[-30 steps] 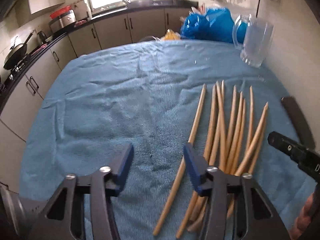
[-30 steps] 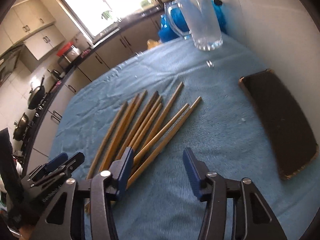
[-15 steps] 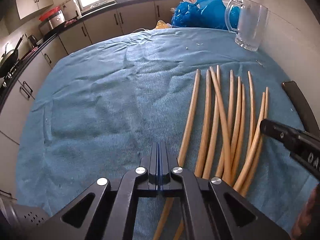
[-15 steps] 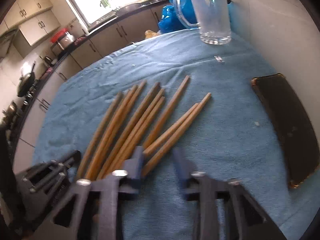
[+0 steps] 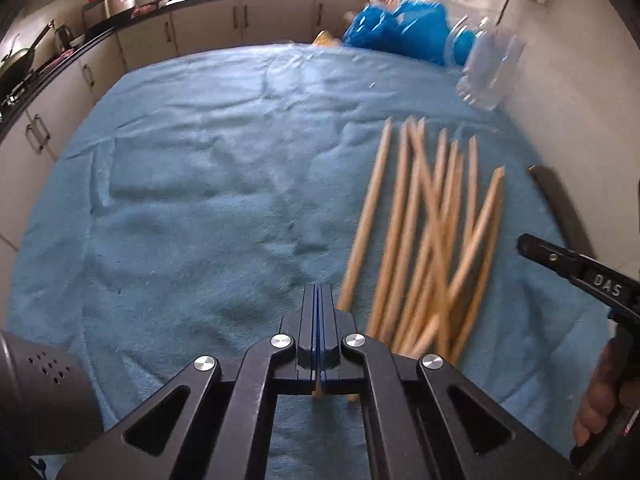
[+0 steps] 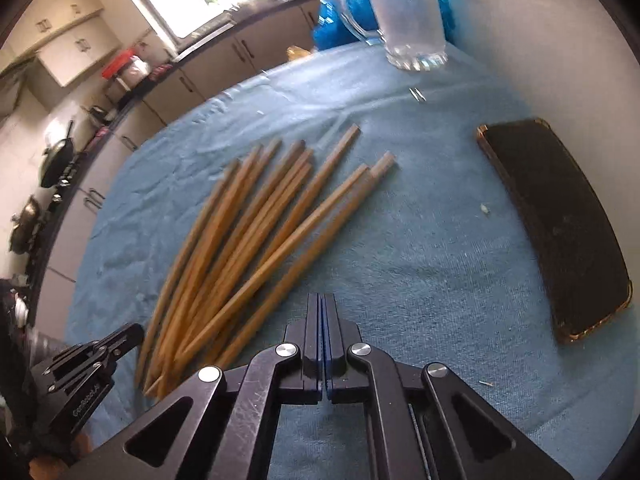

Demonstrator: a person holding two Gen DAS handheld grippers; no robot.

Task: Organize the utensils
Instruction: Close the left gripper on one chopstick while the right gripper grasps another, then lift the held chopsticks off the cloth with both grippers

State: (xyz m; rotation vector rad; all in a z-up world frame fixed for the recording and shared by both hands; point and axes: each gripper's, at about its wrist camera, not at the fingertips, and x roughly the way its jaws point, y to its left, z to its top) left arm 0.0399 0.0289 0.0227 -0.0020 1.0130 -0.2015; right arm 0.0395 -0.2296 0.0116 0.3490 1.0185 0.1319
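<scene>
Several wooden chopsticks (image 5: 432, 240) lie fanned on a blue towel (image 5: 200, 200), their near ends bunched together. My left gripper (image 5: 319, 290) is shut with nothing between its pads, just left of the bundle's near ends. One stick's end shows under its frame. In the right wrist view the same chopsticks (image 6: 256, 240) lie to the left of my right gripper (image 6: 322, 300), which is also shut and holds nothing, over bare towel (image 6: 420, 240). The right gripper's tip (image 5: 532, 244) reaches in at the right edge. The left gripper (image 6: 132, 332) shows at the lower left.
A clear glass mug (image 6: 412, 12) stands at the far right by the wall, with a blue plastic bag (image 5: 400, 28) behind it. A black flat case (image 6: 560, 224) lies right of the chopsticks. Kitchen cabinets and a counter lie beyond the table's left and far edges.
Both grippers went from open to shut without taking hold of anything. The left gripper has shifted left, so the chopsticks now sit further right in its view.
</scene>
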